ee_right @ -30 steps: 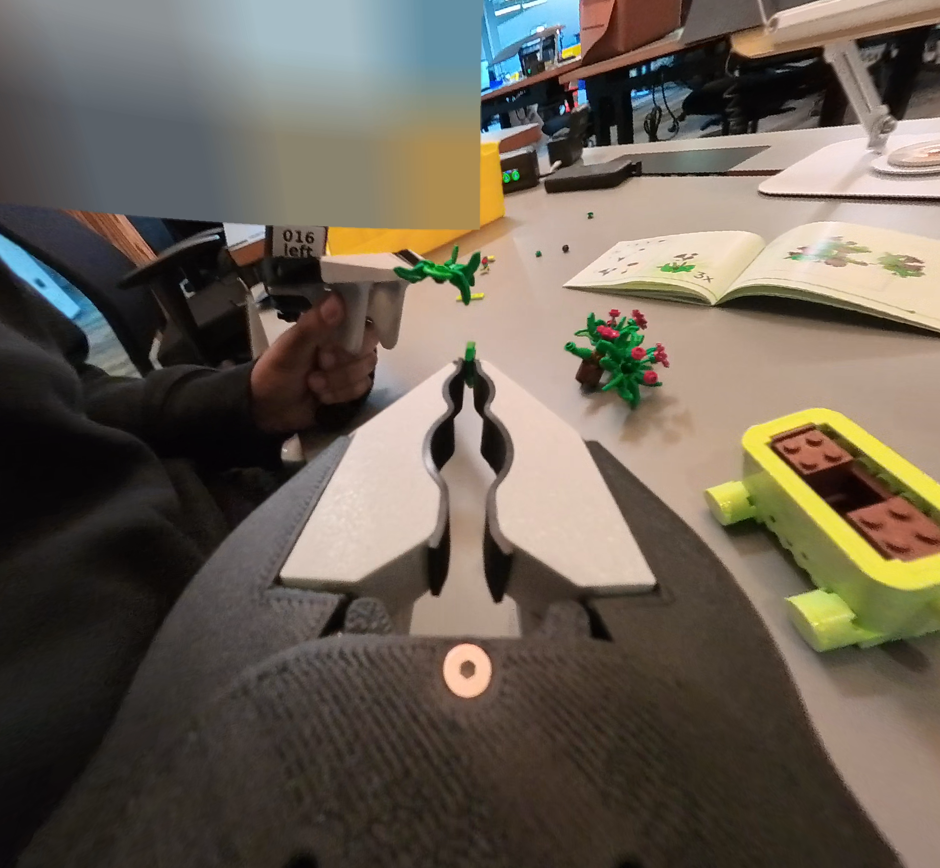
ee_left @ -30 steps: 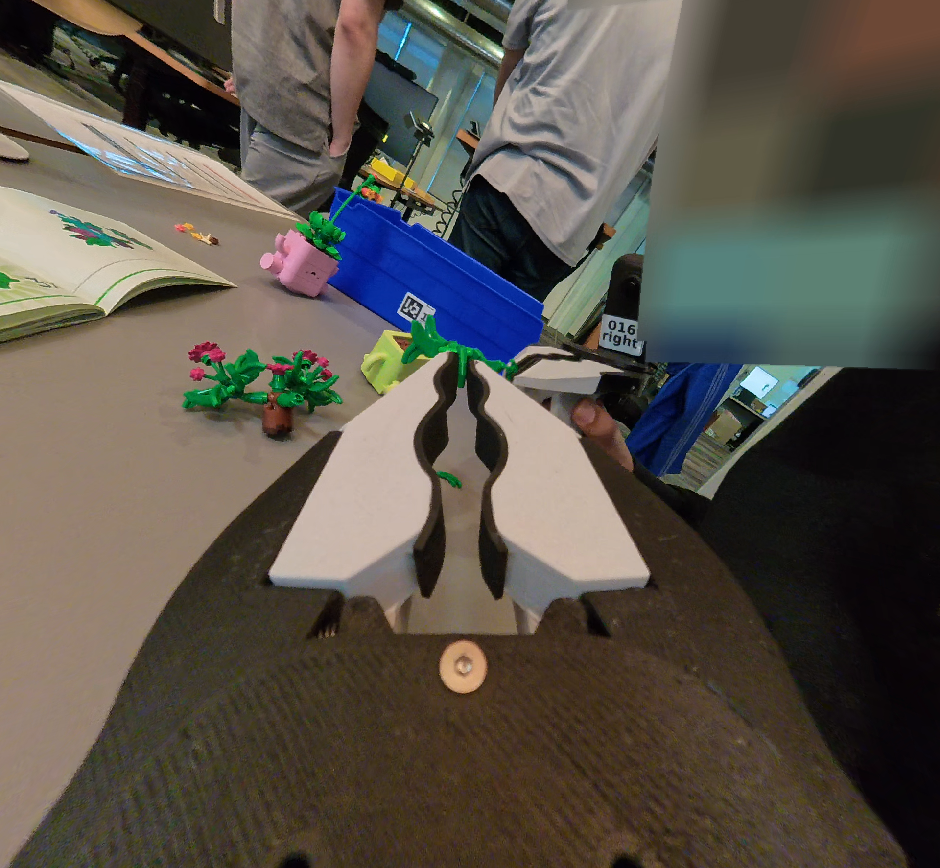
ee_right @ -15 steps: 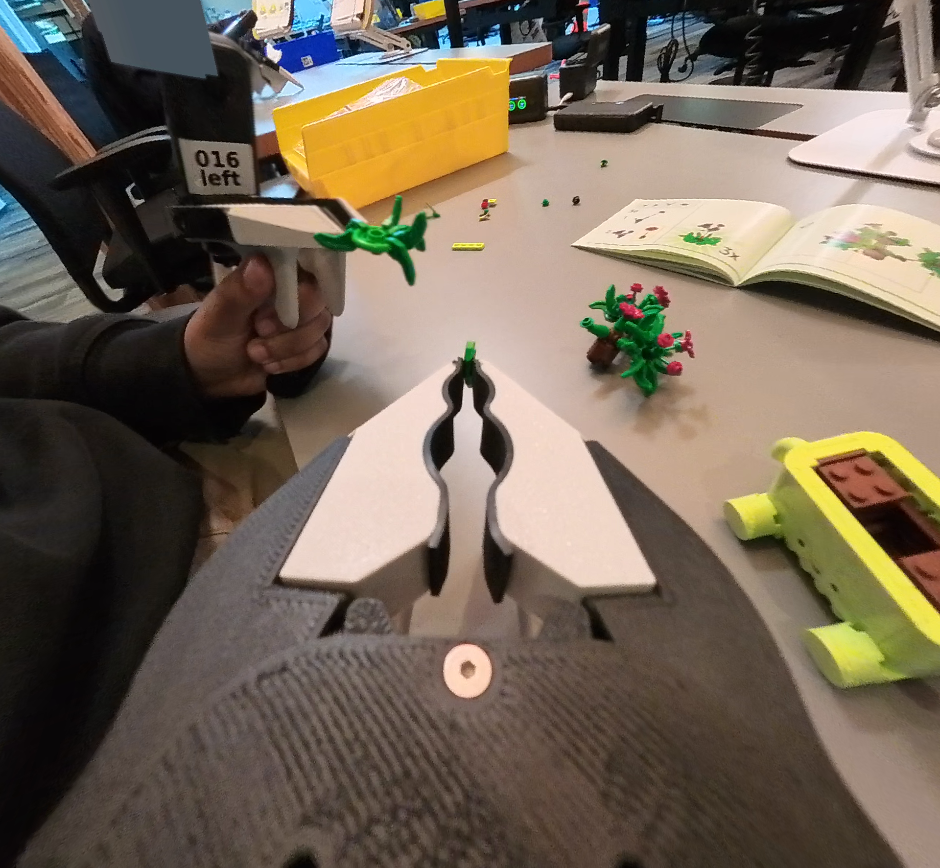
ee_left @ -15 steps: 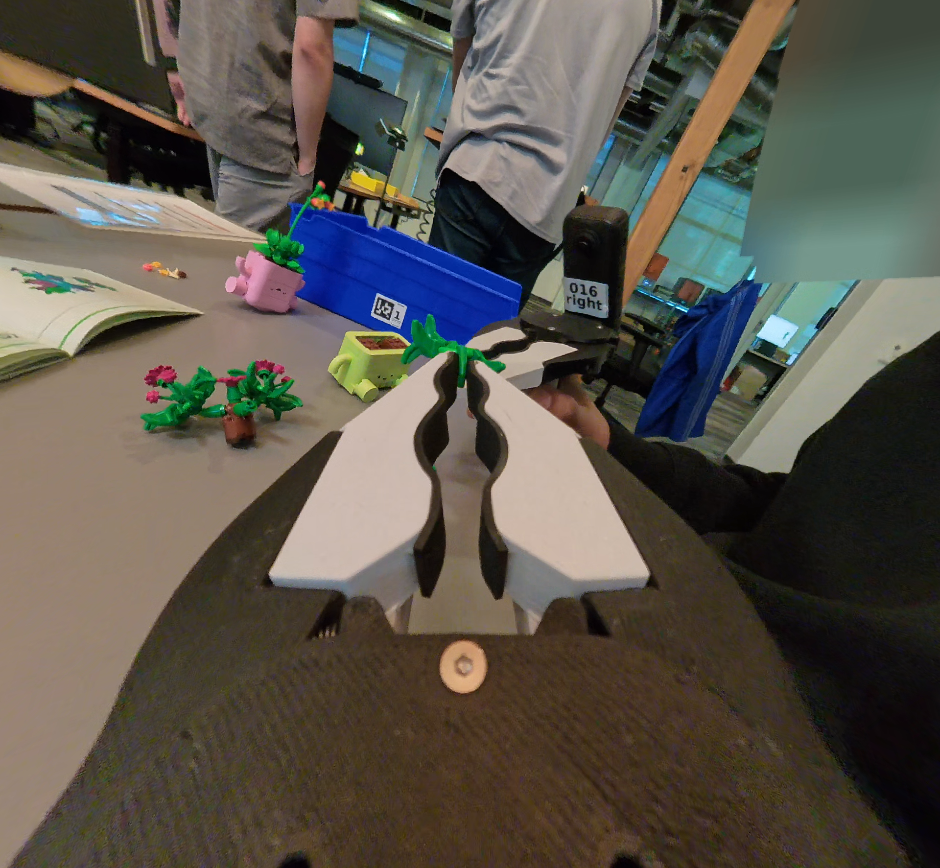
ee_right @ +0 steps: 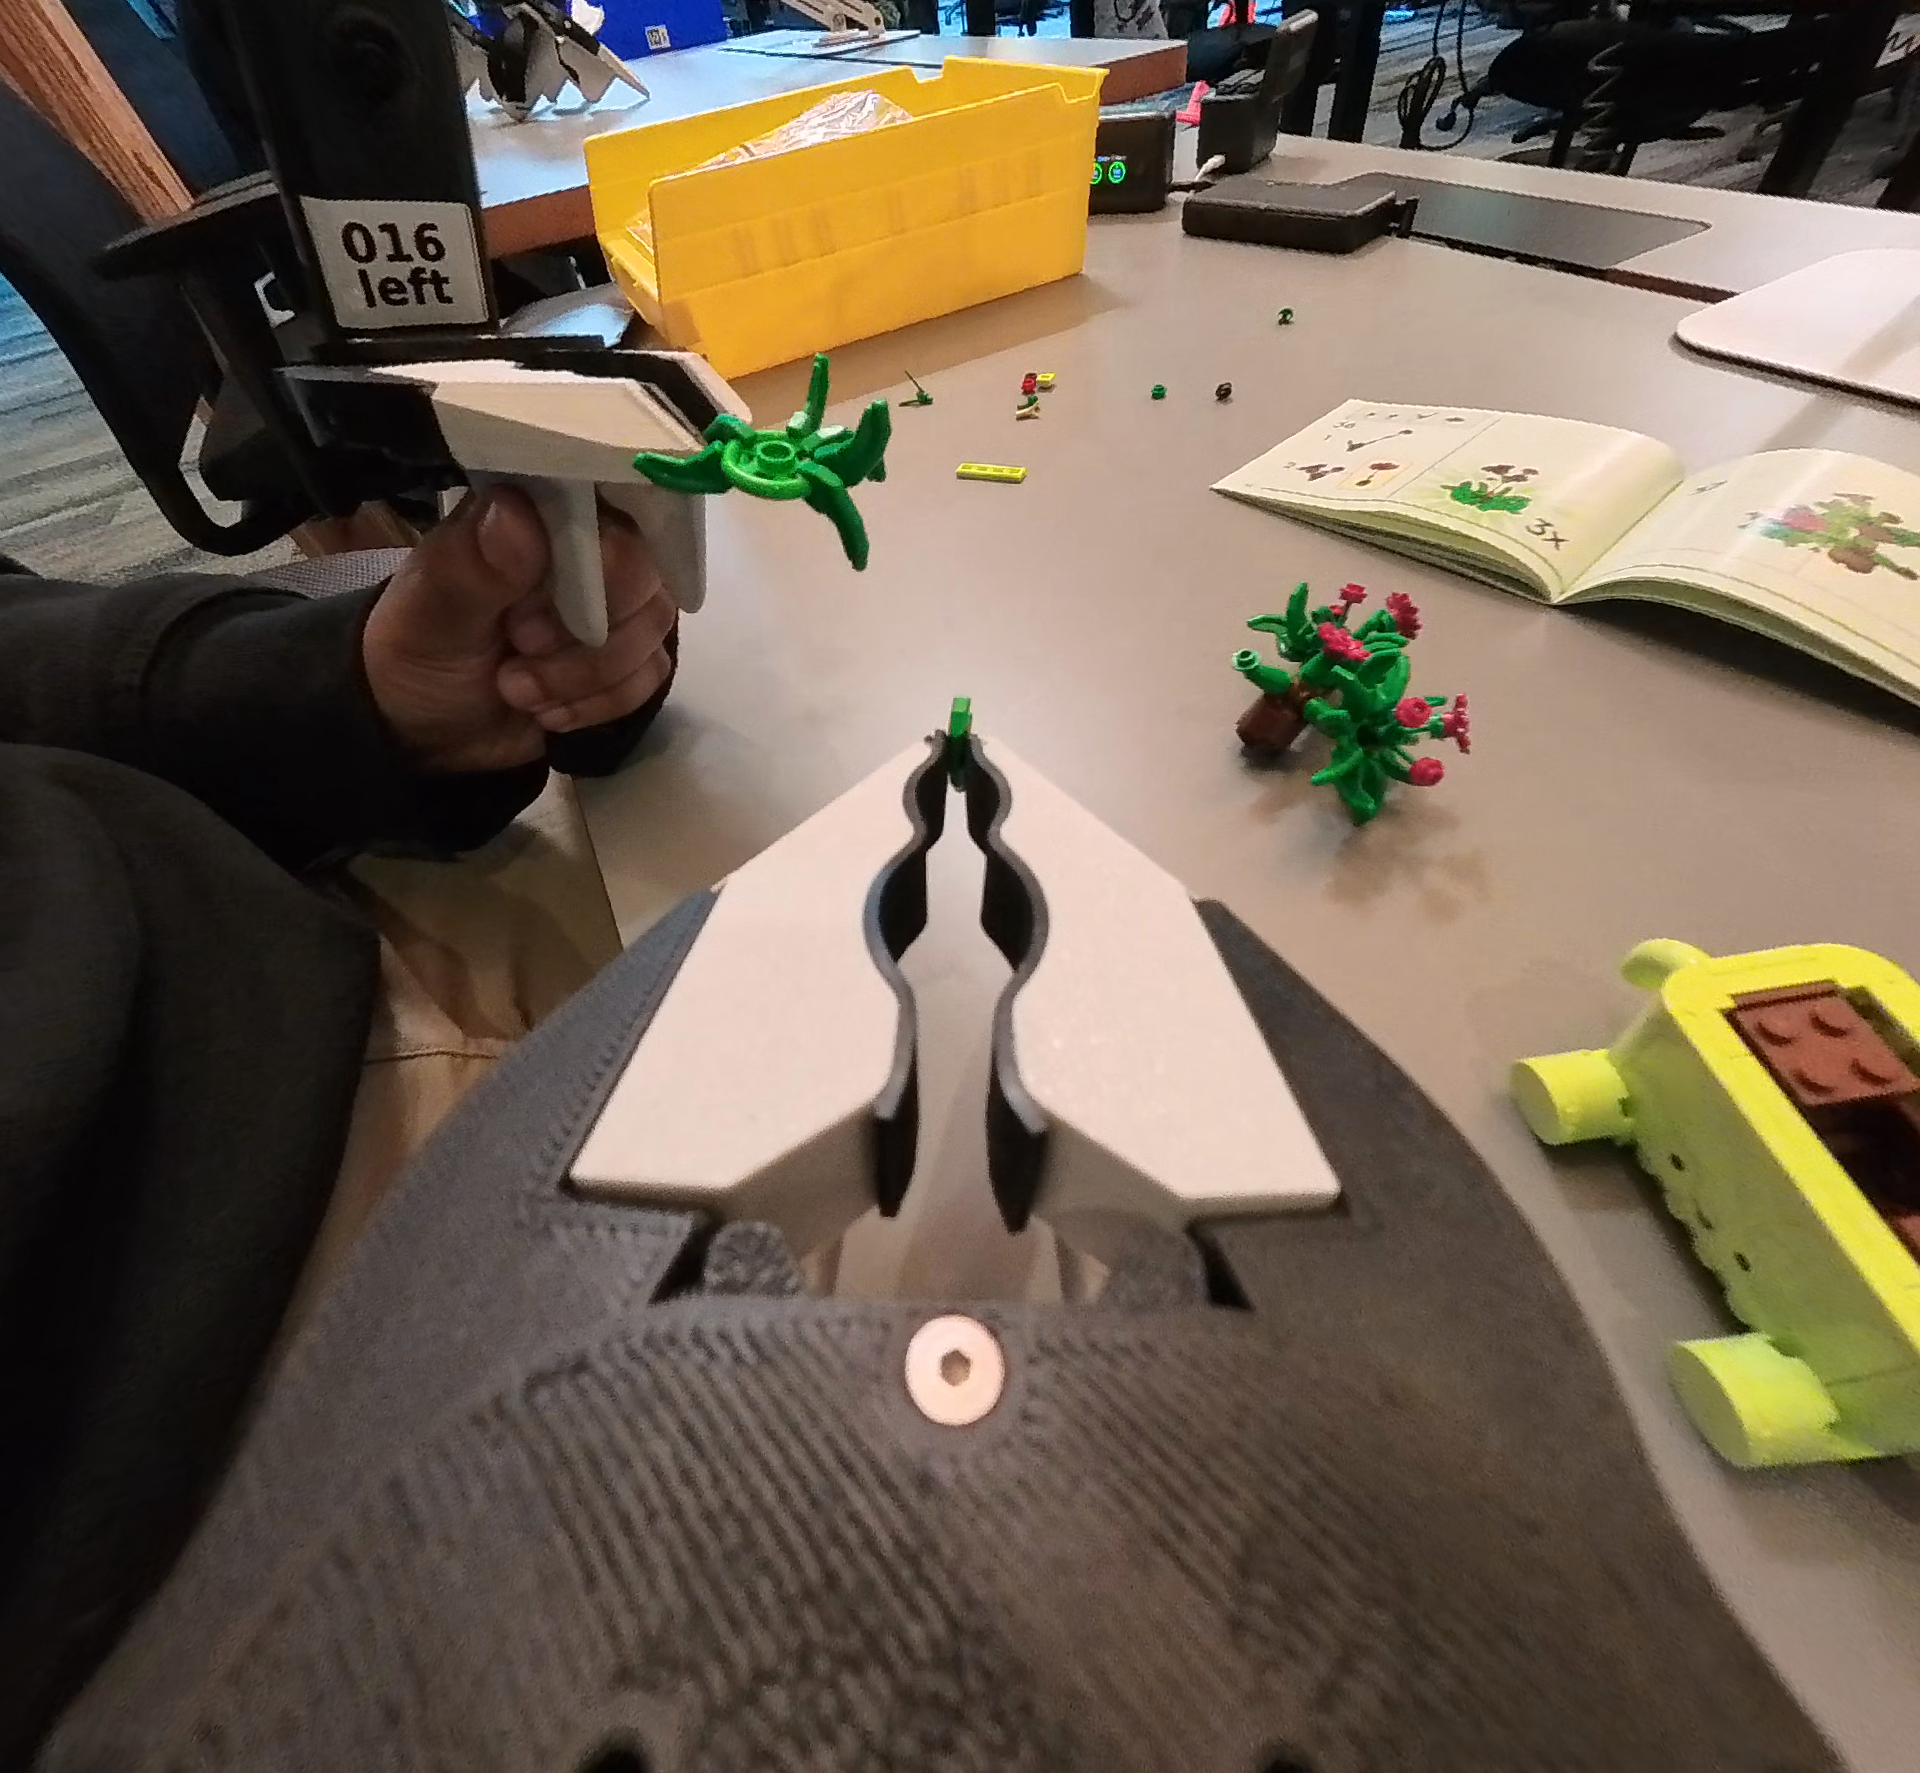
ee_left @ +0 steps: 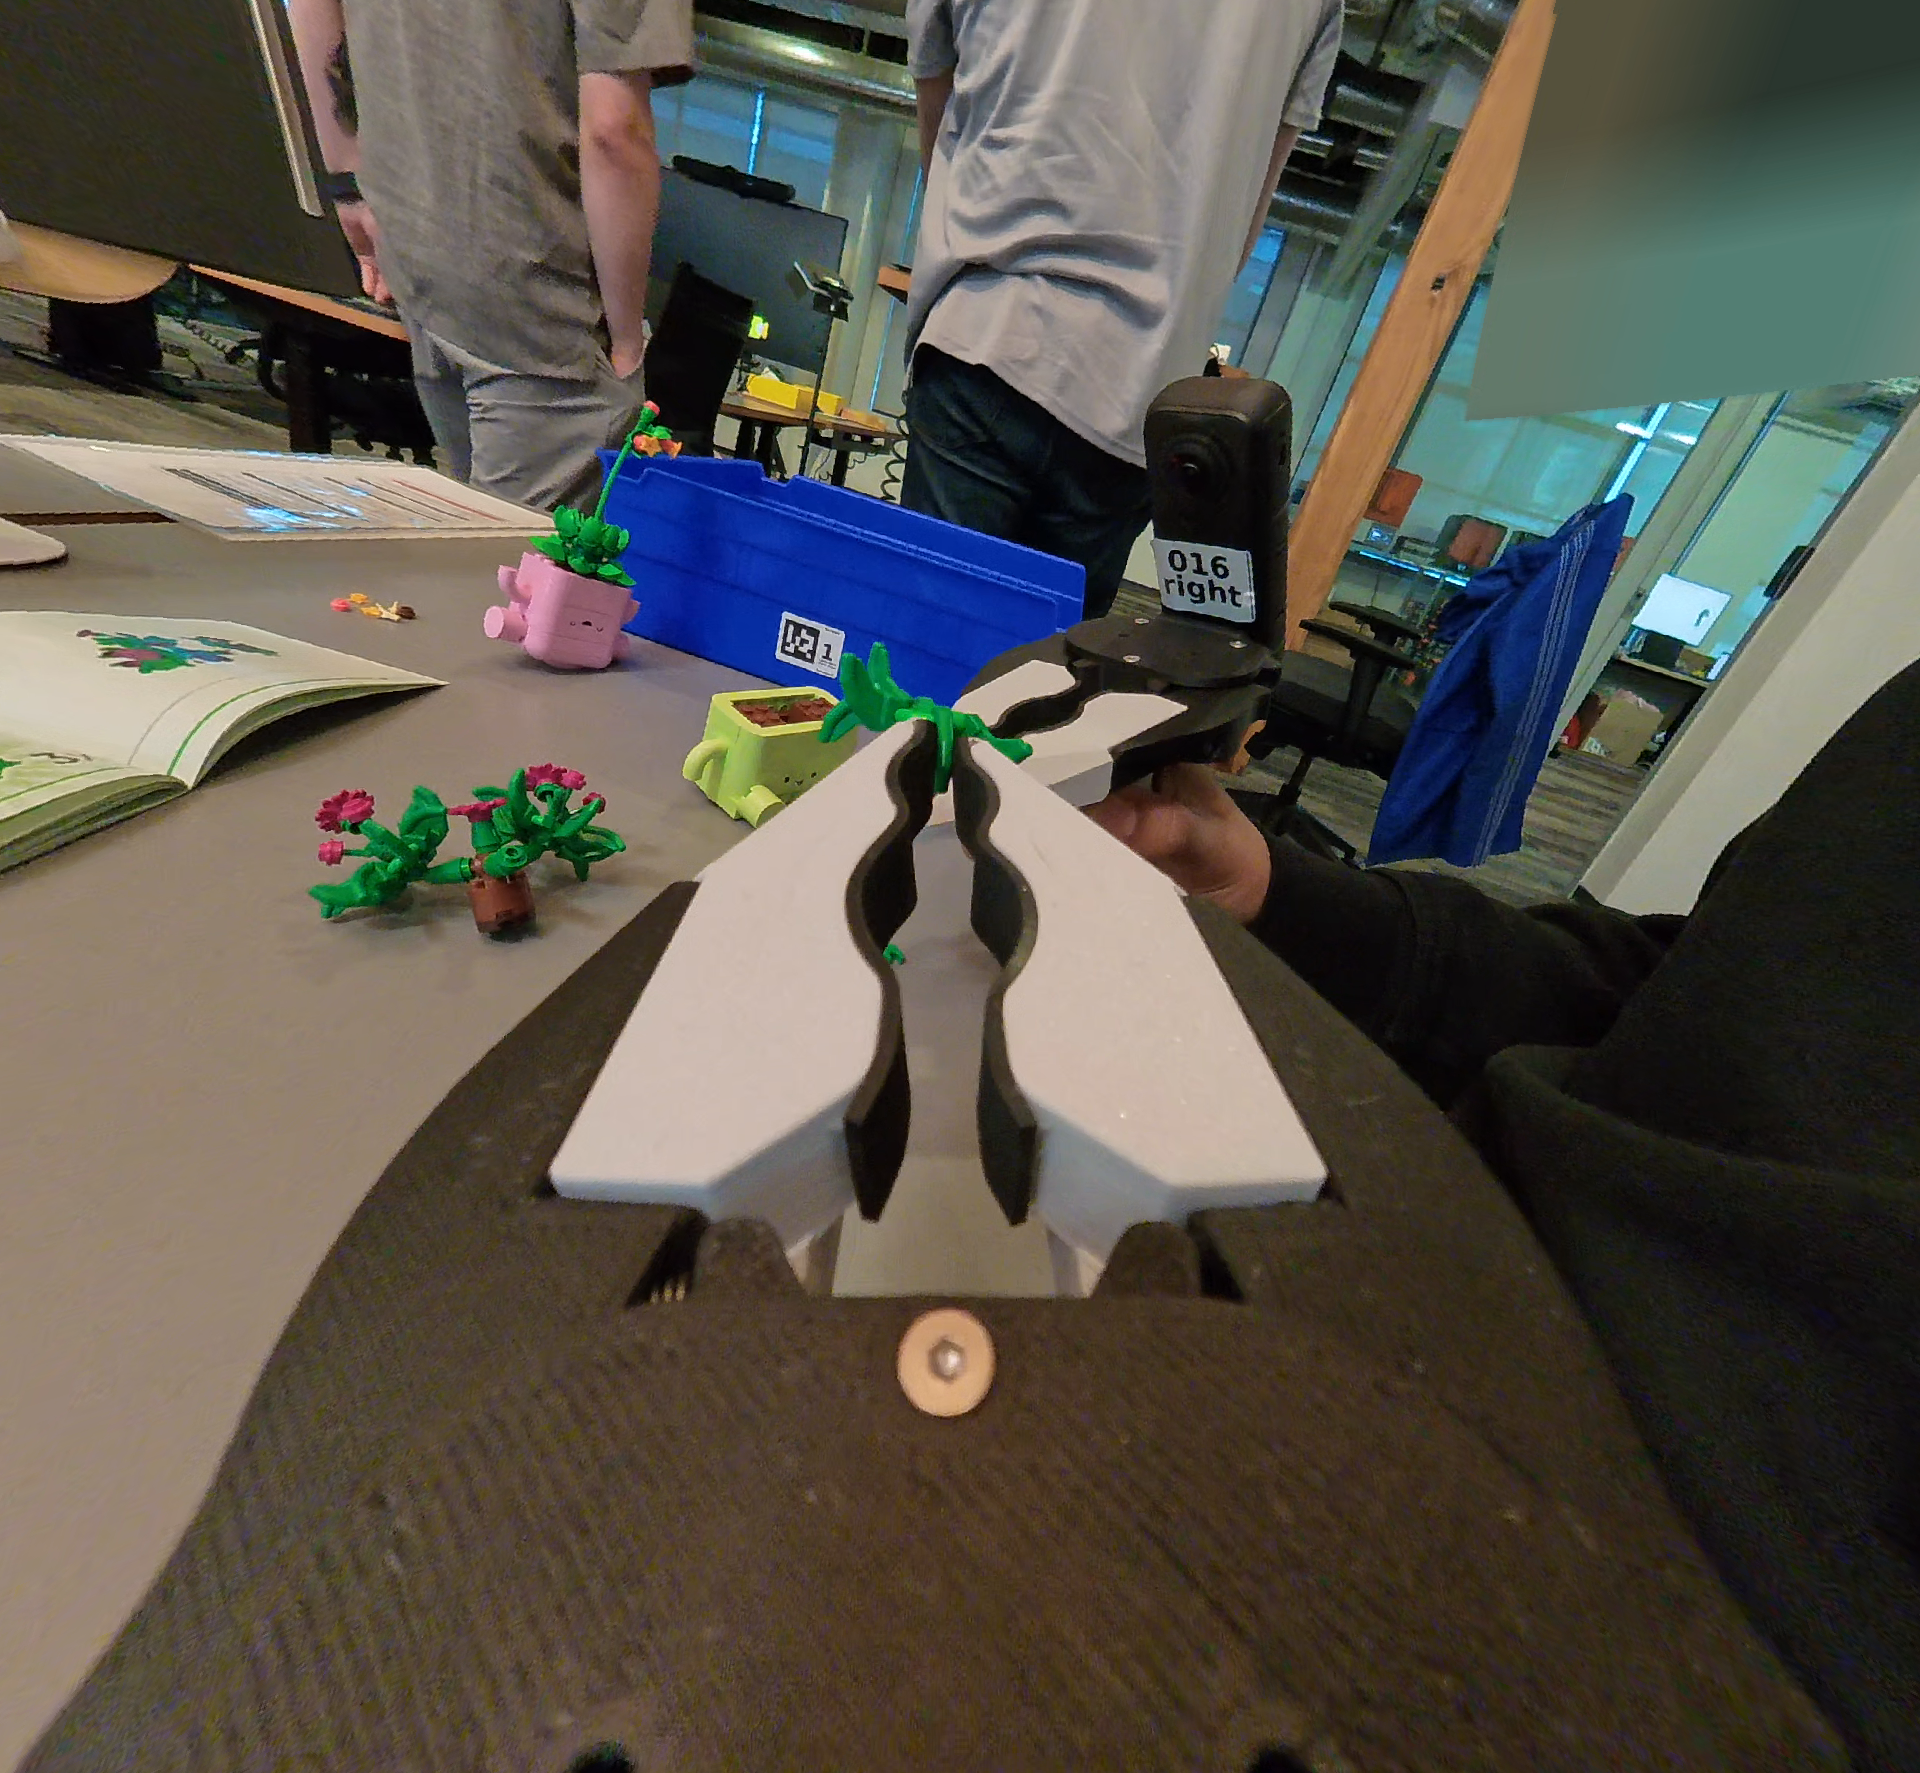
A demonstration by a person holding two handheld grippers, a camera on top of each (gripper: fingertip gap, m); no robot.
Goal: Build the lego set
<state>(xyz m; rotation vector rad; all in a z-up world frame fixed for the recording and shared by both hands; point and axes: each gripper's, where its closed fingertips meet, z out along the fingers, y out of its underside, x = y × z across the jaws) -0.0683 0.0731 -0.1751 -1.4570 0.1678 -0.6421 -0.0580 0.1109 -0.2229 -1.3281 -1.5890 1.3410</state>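
My left gripper point(ee_left: 935, 736) is shut on a green leaf piece point(ee_left: 894, 705) with several curved blades, held in the air above the table's near edge; it also shows in the right wrist view point(ee_right: 779, 466). My right gripper point(ee_right: 961, 736) is shut on a small green stem piece point(ee_right: 960, 724), a little below and in front of the leaf piece. The right gripper also shows in the left wrist view point(ee_left: 1049, 705), just behind the leaf piece. A lime-green pot point(ee_right: 1766, 1152) with brown bricks inside lies on the table at right. A green plant with red flowers point(ee_right: 1351, 695) lies on its side.
An open instruction booklet point(ee_right: 1558, 497) lies at the back right. A yellow bin point(ee_right: 852, 185) stands behind, with small loose pieces point(ee_right: 1029, 393) near it. A pink pot with a plant point(ee_left: 566, 601) and a blue bin point(ee_left: 831, 580) stand in the left wrist view. Two people stand beyond the table. The gap from one gripper's tips to the other's is roughly 7 cm. The lime-green pot point(ee_right: 1766, 1152) is about 15 cm from my right fingertips and 20 cm from my left.
Both grippers have lifted and tilted, so more of the room shows. The left gripper with the leaf piece now stands closer to the right gripper. Both stay shut on their pieces.
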